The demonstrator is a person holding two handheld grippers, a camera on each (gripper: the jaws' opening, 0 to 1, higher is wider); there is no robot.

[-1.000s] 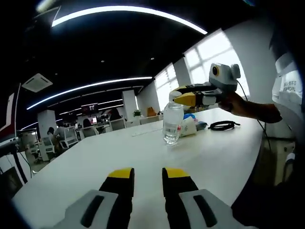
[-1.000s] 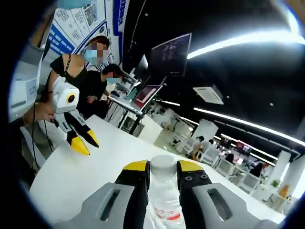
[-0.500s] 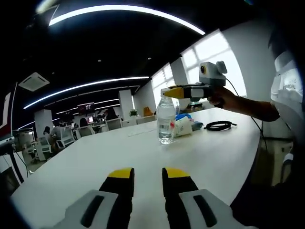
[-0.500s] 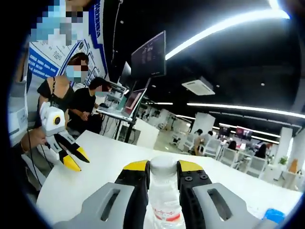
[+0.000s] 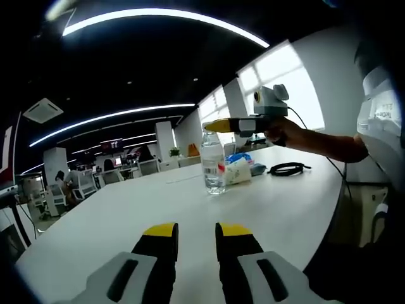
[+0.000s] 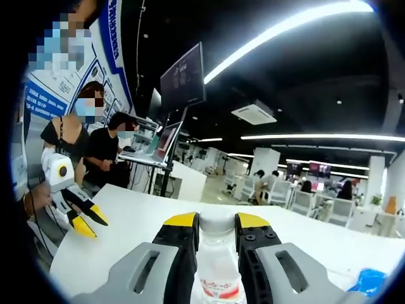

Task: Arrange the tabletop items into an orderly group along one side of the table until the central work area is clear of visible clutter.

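In the left gripper view, the left gripper [image 5: 196, 235] rises from the bottom edge over the white table [image 5: 120, 215], its yellow-tipped jaws slightly spread with a narrow gap between them and nothing held. Past it, near the far side of the table, a clear water bottle [image 5: 213, 166] stands upright on the tabletop. The right gripper [image 5: 218, 126] reaches in from the right, held level in a person's hand [image 5: 285, 132], with its yellow tips at the bottle's cap. Just beside the bottle to the right lie a pale packet [image 5: 236, 171] and something blue [image 5: 239, 156] behind it, too small to make out. Further right, apart from these, a coiled black cable [image 5: 288, 168] rests on the table.

In the right gripper view, the left gripper [image 6: 82, 221] shows at the far left, angled down over the table edge [image 6: 120, 215], jaws apart. In the middle, the right gripper [image 6: 216, 223] pinches the neck of the water bottle [image 6: 217, 278] just below its white cap, one jaw on each side. At the lower right corner a piece of blue wrapping [image 6: 374, 281] lies on the table.
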